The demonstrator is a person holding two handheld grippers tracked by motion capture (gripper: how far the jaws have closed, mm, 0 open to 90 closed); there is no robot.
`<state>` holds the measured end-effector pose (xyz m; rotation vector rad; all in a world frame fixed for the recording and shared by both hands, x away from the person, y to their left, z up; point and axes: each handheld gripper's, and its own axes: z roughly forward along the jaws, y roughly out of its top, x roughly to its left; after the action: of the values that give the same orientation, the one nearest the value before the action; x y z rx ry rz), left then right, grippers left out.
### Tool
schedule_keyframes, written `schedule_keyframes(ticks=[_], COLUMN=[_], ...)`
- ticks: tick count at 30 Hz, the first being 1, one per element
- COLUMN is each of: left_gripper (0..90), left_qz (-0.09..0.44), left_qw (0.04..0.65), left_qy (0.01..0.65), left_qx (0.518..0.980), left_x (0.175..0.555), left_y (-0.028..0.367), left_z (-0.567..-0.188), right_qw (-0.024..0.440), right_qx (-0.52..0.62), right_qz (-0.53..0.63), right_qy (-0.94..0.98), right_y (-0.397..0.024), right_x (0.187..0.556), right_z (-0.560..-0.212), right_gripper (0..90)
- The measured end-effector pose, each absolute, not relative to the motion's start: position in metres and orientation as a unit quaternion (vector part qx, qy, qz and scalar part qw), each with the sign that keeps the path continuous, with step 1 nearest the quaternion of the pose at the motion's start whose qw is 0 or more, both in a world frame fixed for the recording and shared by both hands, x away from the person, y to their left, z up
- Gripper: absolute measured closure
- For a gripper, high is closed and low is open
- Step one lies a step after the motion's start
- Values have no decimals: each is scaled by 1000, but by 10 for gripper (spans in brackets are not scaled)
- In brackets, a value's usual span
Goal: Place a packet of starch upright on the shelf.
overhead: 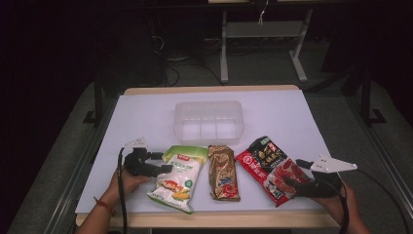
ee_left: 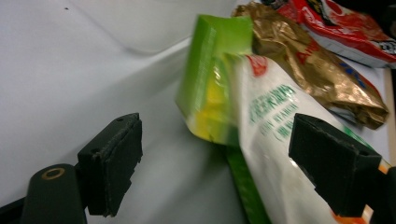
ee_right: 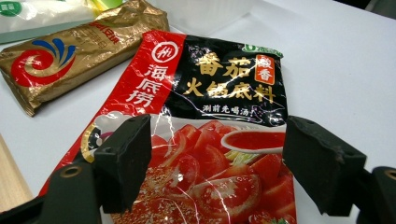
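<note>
The left claw (overhead: 163,163) is seen at the left of the worktop (overhead: 146,112), its jaws spread wide and nothing held; the green-and-white packet (overhead: 179,178) lies flat just beside it, and in the left gripper view its green upper edge (ee_left: 210,79) stands between the two pads, presumably so that the edge can be pinched. The gold packet (overhead: 223,172) is laid flat in the middle, apart from either claw. The red-and-black packet (overhead: 268,165) lies flat to the right, its lower end under the right claw (overhead: 292,186), whose jaws are likewise wide and empty, straddling the printed tomatoes (ee_right: 215,172). Behind the row, well apart, the clear tub (overhead: 208,122) stands open-topped, apparently placed to receive the packets.
</note>
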<state>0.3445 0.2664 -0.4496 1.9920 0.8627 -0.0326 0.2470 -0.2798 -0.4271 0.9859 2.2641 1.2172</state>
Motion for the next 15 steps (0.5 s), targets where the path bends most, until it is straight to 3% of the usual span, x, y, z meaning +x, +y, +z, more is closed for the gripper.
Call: schedule_keyframes(ticks=[5,15], left_gripper=[159,165], left_qz=[-43,-71], left_qw=[445,415], left_qy=[355,287], left_qx=[821,860], left_x=[361,363], left_y=[256,219], left_z=[-453,-449], right_qw=[193,181], right_qx=[354,350], right_qz=[434,441], right_qy=[806,807], right_y=[-282,-283], right_x=[246,243], right_z=[-428,-428], right_gripper=[234,250])
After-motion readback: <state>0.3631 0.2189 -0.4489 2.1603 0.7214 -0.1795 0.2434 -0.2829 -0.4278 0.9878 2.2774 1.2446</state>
